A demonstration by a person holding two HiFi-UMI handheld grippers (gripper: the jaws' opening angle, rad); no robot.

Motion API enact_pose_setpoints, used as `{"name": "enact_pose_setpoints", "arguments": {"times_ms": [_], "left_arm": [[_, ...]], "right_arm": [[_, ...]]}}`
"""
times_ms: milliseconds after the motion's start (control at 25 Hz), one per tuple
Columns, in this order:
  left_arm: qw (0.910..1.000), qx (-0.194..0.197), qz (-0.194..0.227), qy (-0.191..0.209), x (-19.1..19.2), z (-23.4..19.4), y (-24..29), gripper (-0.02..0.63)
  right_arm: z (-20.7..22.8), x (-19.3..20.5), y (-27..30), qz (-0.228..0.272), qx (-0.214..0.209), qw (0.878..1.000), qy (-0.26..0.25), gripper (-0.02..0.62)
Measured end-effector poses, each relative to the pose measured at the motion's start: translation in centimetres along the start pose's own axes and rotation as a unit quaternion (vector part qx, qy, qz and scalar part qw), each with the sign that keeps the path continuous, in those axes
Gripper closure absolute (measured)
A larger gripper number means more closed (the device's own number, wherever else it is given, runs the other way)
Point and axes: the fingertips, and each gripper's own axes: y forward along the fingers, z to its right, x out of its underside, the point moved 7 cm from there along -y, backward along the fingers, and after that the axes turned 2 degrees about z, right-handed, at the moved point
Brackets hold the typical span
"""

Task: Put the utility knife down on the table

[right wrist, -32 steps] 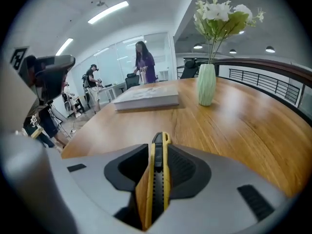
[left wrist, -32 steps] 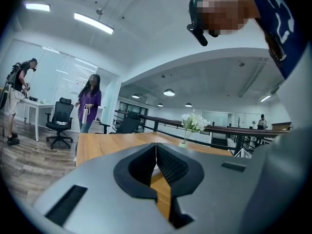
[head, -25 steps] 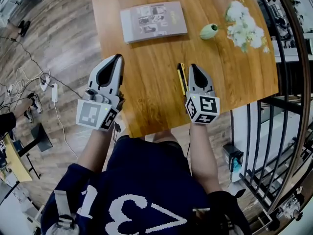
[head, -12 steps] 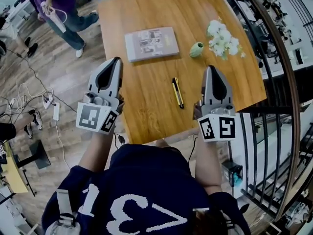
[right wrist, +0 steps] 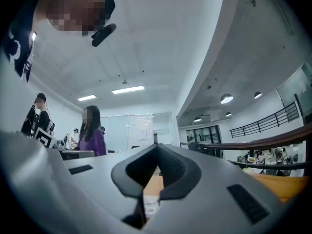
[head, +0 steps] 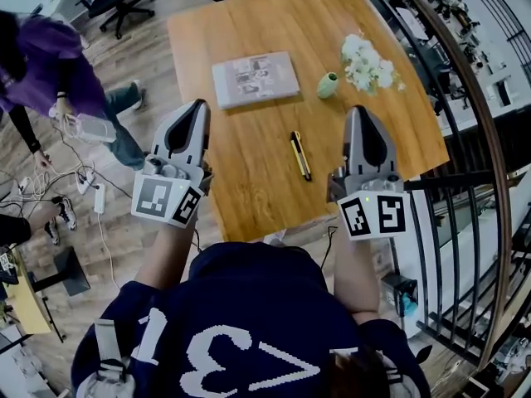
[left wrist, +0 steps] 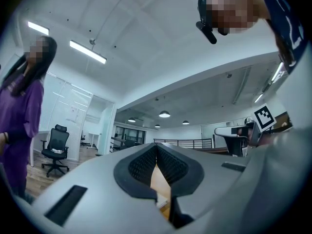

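The yellow and black utility knife lies flat on the wooden table, apart from both grippers. My right gripper is held up to the right of the knife, shut and empty. My left gripper is raised over the table's left edge, also shut with nothing in it. In the left gripper view the left gripper has its black pads meeting at the tips. The right gripper view shows the right gripper the same way, pointing out across the room.
A grey booklet lies at the table's far side, with a small green vase and white flowers to its right. A person in purple stands at left near floor cables. A metal railing runs along the right.
Both grippers have risen from the table. The right gripper moved up and to the right, away from the knife, which stays on the table. A person in purple came into view at left.
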Motion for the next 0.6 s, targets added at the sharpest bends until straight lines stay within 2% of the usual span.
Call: {"name": "enact_pose_setpoints", "arguments": {"times_ms": [600], "left_arm": [[1.0000,0.008,-0.004,0.000,0.34,0.83,0.07,0.591]], "right_arm": [[-0.02,0.06,-0.93,-0.004,0.005,1.000,0.002,0.571]]}}
